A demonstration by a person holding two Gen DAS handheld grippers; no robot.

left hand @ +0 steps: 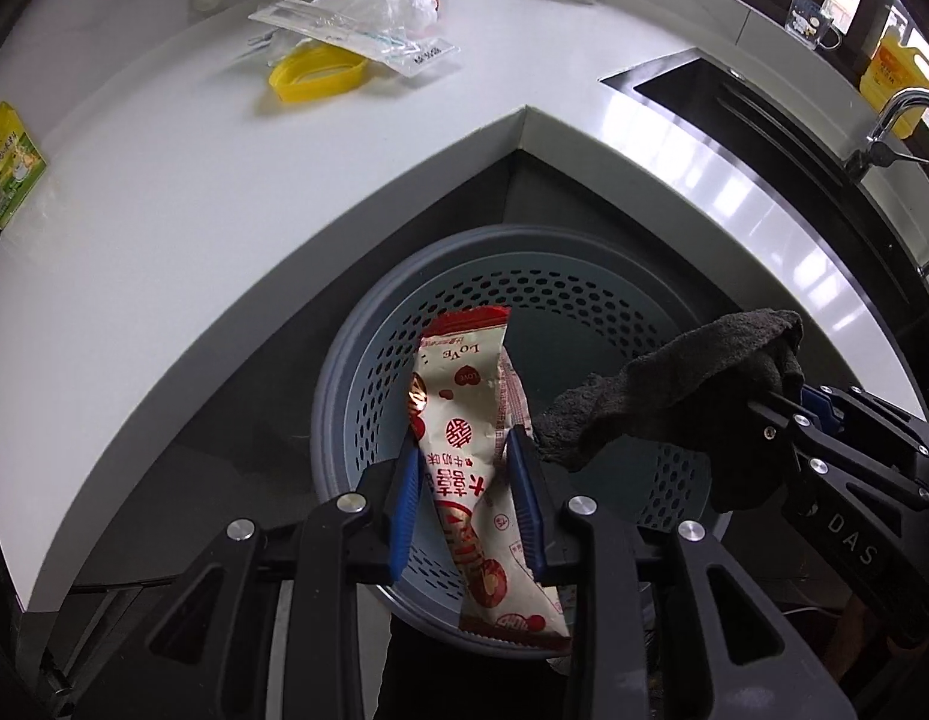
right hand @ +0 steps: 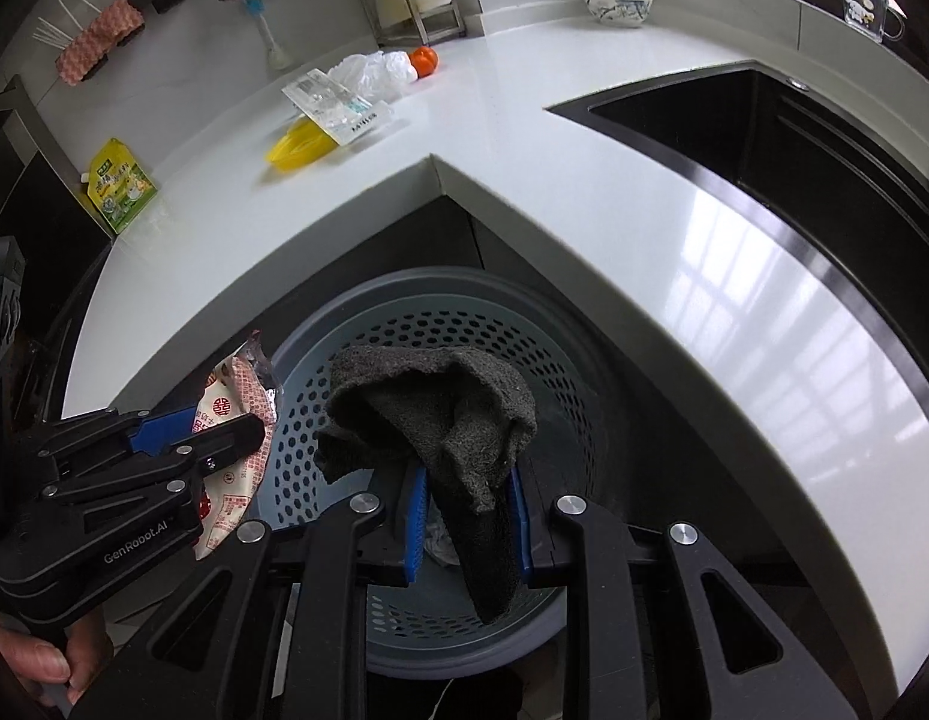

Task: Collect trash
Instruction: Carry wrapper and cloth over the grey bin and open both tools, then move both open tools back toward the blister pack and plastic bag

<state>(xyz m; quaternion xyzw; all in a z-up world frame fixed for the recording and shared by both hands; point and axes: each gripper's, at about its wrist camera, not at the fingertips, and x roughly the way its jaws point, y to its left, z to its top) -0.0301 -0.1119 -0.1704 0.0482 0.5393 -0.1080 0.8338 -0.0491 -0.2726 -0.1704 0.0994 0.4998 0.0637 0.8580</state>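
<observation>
A red-and-white snack wrapper [left hand: 464,408] stands between the blue pads of my left gripper [left hand: 461,450], which is shut on it. The gripper hangs over a grey perforated bin [left hand: 344,360] that sits on the floor in the counter's inner corner. My right gripper [right hand: 467,480] is shut on a dark grey cloth [right hand: 440,408] that droops over the same bin [right hand: 320,324]. Each gripper shows in the other's view: the right gripper [left hand: 764,402] with the cloth [left hand: 674,384], and the left gripper [right hand: 248,426] with the wrapper [right hand: 224,405]. Something white lies at the bin's bottom.
On the white L-shaped counter [left hand: 224,210] lie a yellow lid [left hand: 317,73], a clear plastic packet [left hand: 356,33], a crumpled plastic bag [left hand: 374,0], a green pouch [left hand: 8,162] and an orange [right hand: 425,60]. A black sink [right hand: 794,138] is at right. A hand [right hand: 38,660] grips the left tool.
</observation>
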